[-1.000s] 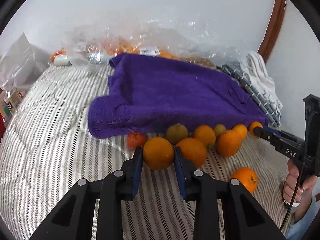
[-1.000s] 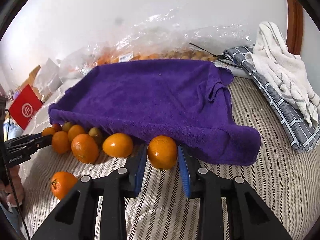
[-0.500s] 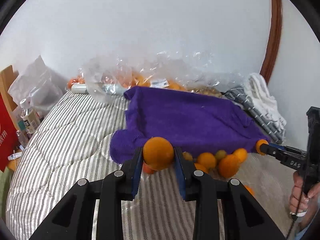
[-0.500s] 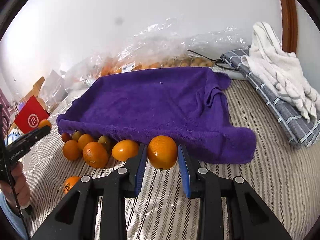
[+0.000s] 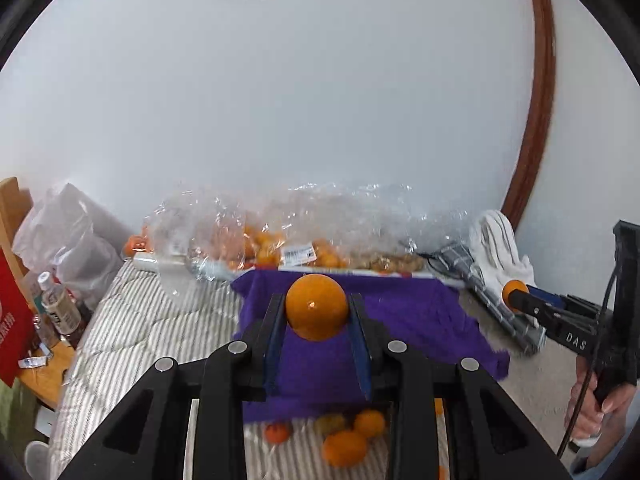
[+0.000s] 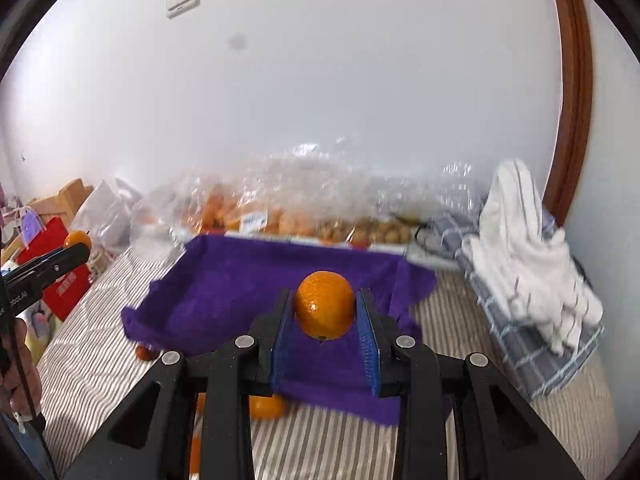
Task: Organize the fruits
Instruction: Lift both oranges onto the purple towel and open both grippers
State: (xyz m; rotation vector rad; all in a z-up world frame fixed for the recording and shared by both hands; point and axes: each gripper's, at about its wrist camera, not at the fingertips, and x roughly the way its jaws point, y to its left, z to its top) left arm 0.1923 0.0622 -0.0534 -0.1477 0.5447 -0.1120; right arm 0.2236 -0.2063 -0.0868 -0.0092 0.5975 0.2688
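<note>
- Left gripper (image 5: 317, 322) clamped on an orange (image 5: 316, 306), held at its widest girth between the blue pads (image 5: 273, 336)
- Right gripper (image 6: 325, 322) likewise closed on a second orange (image 6: 325, 305), stem end down
- Beyond and below both jaws: purple towel (image 6: 240, 280); loose fruits (image 5: 345, 446) beneath the left jaws
- Likely firm, light, round and prone to rolling, waxy skin; best gripped across the middle, gently

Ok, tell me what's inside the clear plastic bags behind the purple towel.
The clear plastic bags hold orange fruits and small brownish fruits. Crinkled plastic and the purple towel hide how many.
</note>
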